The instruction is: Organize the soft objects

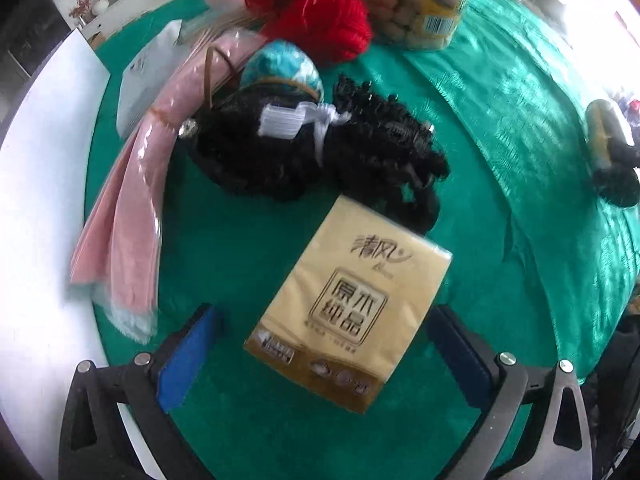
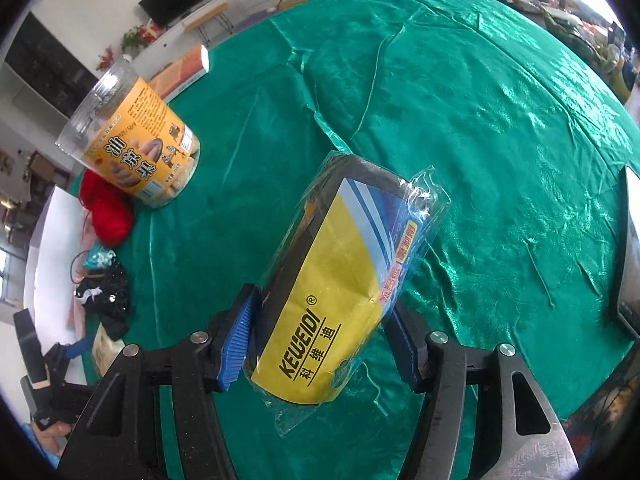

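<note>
While a shiny green cloth (image 2: 480, 128) covers the bench, the soft things lie on it in two places. Largest of those near the left hand-held gripper (image 1: 320, 344) is a folded pink cloth (image 1: 132, 216) in clear wrap, running along the cloth's left edge. Beside it sits a black curly bundle (image 1: 320, 160) tied with a white tag, touching a small teal pouch (image 1: 282, 68) behind it, and red yarn (image 1: 320, 16) rests further back against a clear snack jar (image 1: 412, 0). A tan tissue pack (image 1: 344, 312) with printed brown characters lies flat just in front of the black bundle, between the left tool's blue pads, which stand wide and apart from its sides. The right hand-held gripper (image 2: 320, 344) is clamped on a wrapped sponge block (image 2: 340, 280): dark body, yellow and blue label, loose crinkled plastic at both ends. Its pads press the block's two long sides, tilted over the green cloth, well apart from the jar.
</note>
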`<state>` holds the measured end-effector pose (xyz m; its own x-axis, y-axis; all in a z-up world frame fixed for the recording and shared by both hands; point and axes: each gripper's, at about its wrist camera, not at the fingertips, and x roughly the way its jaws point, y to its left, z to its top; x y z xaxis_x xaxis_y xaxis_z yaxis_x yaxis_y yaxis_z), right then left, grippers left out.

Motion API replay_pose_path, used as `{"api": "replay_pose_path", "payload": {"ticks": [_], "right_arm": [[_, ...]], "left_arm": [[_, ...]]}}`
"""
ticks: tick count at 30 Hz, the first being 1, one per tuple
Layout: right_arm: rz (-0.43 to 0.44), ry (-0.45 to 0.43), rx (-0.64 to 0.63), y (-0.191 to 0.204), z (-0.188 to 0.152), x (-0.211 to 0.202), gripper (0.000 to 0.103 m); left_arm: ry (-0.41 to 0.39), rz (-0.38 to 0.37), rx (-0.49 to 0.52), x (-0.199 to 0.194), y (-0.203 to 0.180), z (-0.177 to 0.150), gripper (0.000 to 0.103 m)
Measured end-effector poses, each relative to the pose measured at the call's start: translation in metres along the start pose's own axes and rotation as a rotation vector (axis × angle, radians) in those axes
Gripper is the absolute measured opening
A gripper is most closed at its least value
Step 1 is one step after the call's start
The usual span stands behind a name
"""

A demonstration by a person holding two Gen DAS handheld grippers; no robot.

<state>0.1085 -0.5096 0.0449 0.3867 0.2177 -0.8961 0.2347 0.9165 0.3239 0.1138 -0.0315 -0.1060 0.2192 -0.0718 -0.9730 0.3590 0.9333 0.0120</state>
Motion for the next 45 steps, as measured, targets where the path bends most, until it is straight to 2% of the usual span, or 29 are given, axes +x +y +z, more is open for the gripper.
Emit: {"api": "replay_pose_path", "payload": {"ticks": [1,2,4,6,8,10,12,13,15,19,22,25,26,27,28,29,30,33,35,37,38,42,45], "right_arm": [[0.003,-0.003,0.0,0.0,-0.001,-0.001,0.063],[0.009,-0.009,-0.001,0.001,-0.002,-0.002,0.063],[0.043,-0.022,0.001,0.005,-0.005,-0.007,0.063],[0.083,-0.029,-0.005,0.013,-0.008,-0.015,0.063],[0.106,-0.038,-0.035,0.029,-0.012,-0.024,0.063],[0.142,-0.046,-0.09,0.057,-0.016,-0.037,0.063],[0.195,-0.049,-0.15,0.093,-0.021,-0.049,0.063],[0.229,-0.052,-0.186,0.117,-0.025,-0.054,0.063],[0.312,-0.058,-0.258,0.168,-0.032,-0.065,0.063],[0.509,-0.039,-0.378,0.276,-0.049,-0.08,0.063],[0.634,0.007,-0.497,0.366,-0.072,-0.084,0.063],[0.697,0.07,-0.616,0.442,-0.106,-0.076,0.063],[0.706,0.088,-0.647,0.461,-0.117,-0.071,0.064],[0.706,0.106,-0.686,0.481,-0.131,-0.062,0.067],[0.688,0.122,-0.716,0.495,-0.142,-0.053,0.07],[0.662,0.14,-0.74,0.505,-0.15,-0.043,0.083],[0.631,0.143,-0.758,0.51,-0.158,-0.034,0.087],[0.61,0.082,-0.771,0.491,-0.16,-0.032,0.087],[0.559,0.027,-0.742,0.462,-0.147,-0.03,0.087],[0.491,-0.026,-0.69,0.423,-0.127,-0.023,0.087],[0.446,-0.062,-0.659,0.401,-0.12,-0.02,0.087],[0.134,-0.16,-0.46,0.285,-0.081,0.02,0.087],[-0.043,-0.18,-0.312,0.206,-0.067,0.044,0.086]], "left_arm": [[-0.033,0.0,-0.001,-0.005,0.0,-0.002,0.091],[-0.067,-0.004,0.004,-0.011,0.0,-0.005,0.066],[-0.121,0.003,-0.01,-0.02,0.001,-0.009,0.064],[-0.147,-0.075,-0.061,-0.028,0.007,-0.013,0.063],[-0.185,-0.216,-0.142,-0.05,0.019,-0.02,0.063],[-0.242,-0.315,-0.223,-0.083,0.041,-0.034,0.063],[-0.295,-0.355,-0.277,-0.112,0.067,-0.044,0.063],[-0.333,-0.35,-0.307,-0.131,0.087,-0.053,0.063],[-0.387,-0.293,-0.351,-0.159,0.122,-0.063,0.063],[-0.438,-0.09,-0.474,-0.199,0.207,-0.107,0.063],[-0.423,0.071,-0.578,-0.206,0.257,-0.146,0.063],[-0.392,0.193,-0.677,-0.198,0.289,-0.181,0.065],[-0.375,0.221,-0.716,-0.193,0.299,-0.192,0.074],[-0.361,0.232,-0.75,-0.185,0.32,-0.202,0.095],[-0.349,0.234,-0.796,-0.18,0.327,-0.21,0.103],[-0.353,0.228,-0.819,-0.177,0.33,-0.215,0.103],[-0.354,0.217,-0.828,-0.175,0.332,-0.218,0.103],[-0.402,0.205,-0.831,-0.181,0.328,-0.221,0.103],[-0.449,0.206,-0.807,-0.189,0.319,-0.217,0.103],[-0.513,0.157,-0.757,-0.193,0.293,-0.204,0.103],[-0.531,0.123,-0.729,-0.196,0.283,-0.198,0.103],[-0.564,-0.064,-0.54,-0.199,0.203,-0.155,0.103],[-0.529,-0.166,-0.362,-0.19,0.13,-0.126,0.103]]}}
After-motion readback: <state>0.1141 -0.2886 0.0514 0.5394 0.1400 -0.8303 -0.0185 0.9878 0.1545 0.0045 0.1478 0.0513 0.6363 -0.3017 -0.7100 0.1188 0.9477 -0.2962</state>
